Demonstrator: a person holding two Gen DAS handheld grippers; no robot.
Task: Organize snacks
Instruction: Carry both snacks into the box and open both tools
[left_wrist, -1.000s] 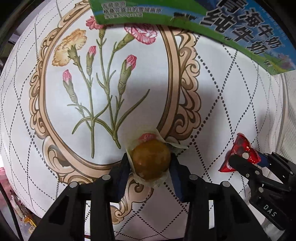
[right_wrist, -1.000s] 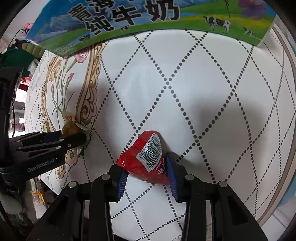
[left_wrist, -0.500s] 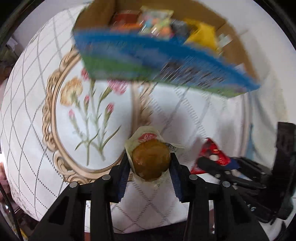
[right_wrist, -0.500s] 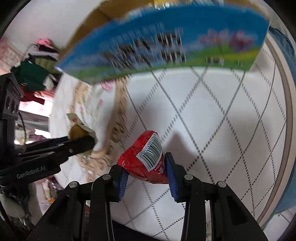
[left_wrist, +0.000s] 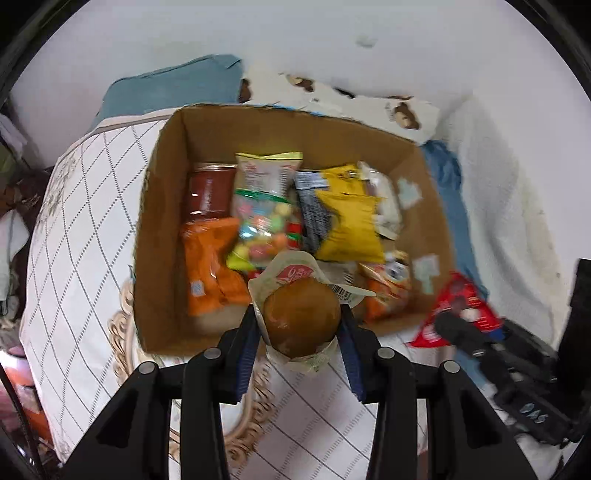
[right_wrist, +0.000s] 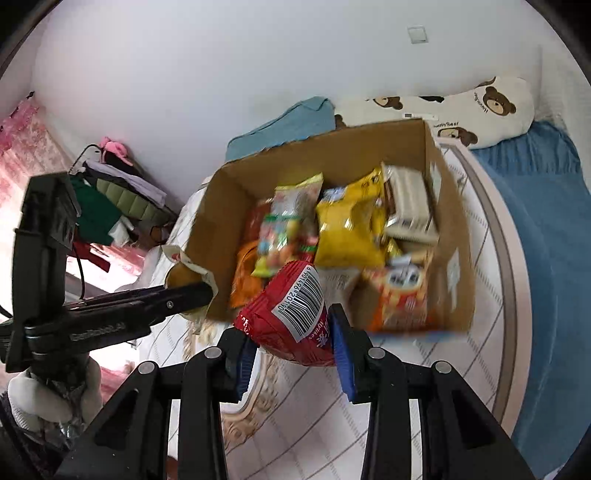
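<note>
While both claws are rising from the bed, the left claw (left_wrist: 301, 325) is gripping a wrapped bun (left_wrist: 302, 317) and the right claw (right_wrist: 291, 332) a red packet (right_wrist: 286, 326), now before the snack box (left_wrist: 166, 206) at frame centre, ready for dropping.

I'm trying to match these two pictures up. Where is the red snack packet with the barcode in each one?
Left wrist view: the red snack packet is at the far right, lower middle, pinched in the right tongs.
Right wrist view: it sits bottom centre, clamped between the blue pads, barcode up.
Shared landmark: the open cardboard box of snacks behind it.
</note>
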